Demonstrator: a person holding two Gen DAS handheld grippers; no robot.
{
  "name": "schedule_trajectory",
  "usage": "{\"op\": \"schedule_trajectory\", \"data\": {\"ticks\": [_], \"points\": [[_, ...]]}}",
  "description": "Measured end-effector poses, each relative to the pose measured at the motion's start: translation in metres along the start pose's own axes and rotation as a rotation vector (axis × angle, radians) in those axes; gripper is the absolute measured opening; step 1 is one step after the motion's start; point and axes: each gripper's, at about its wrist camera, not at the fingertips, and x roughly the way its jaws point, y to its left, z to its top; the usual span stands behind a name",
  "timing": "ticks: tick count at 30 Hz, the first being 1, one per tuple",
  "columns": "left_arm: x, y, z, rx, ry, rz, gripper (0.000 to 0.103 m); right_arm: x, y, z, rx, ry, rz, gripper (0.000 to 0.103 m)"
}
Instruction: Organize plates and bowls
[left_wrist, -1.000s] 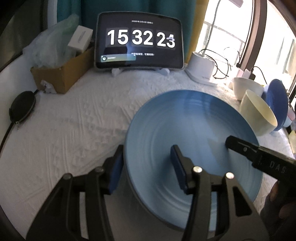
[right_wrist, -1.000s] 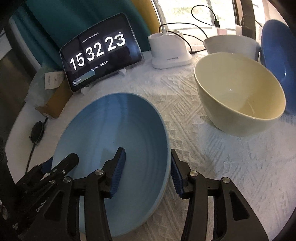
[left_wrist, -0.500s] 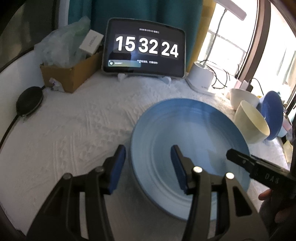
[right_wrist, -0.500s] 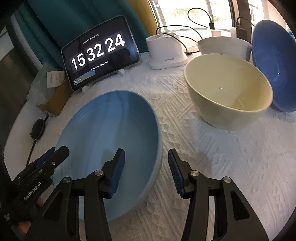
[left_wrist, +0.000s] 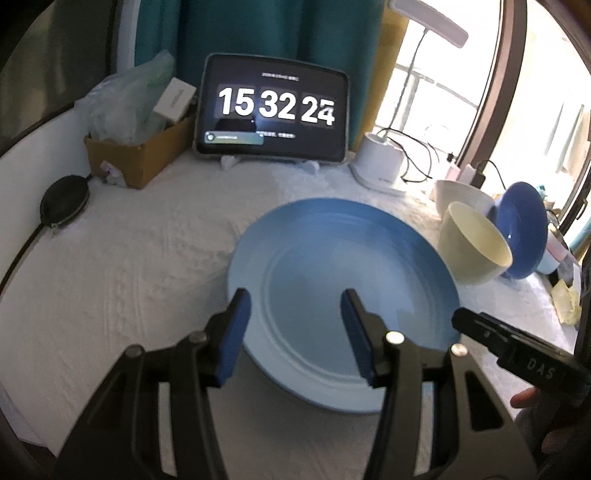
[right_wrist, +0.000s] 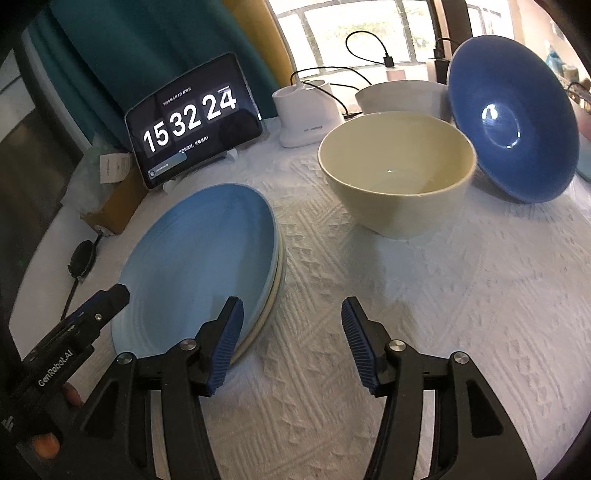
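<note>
At lower centre, the right claw (right_wrist: 291, 332) is opening, empty; the left claw (left_wrist: 295, 328) stands open over the light blue plate (left_wrist: 343, 288), stacked flat to save desk (right_wrist: 406, 332) room.

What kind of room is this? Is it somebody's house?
Probably a room in a home, set up for recording. A table with a white textured cloth sits by a sunny window with teal curtains, and a tablet clock stands beside everyday dishes like the cream bowl.
</note>
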Motion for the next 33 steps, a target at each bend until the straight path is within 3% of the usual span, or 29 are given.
{"op": "schedule_trajectory", "data": {"ticks": [15, 33], "points": [[-0.021, -0.043, -0.011, 0.058, -0.015, -0.033, 0.052, -0.033, -0.024, -0.013, 0.021, -0.046, 0.005, 0.059], [-0.03, -0.114, -0.016, 0.158, -0.019, -0.074, 0.052, -0.073, -0.098, -0.017, 0.096, -0.106, -0.03, 0.059]]}}
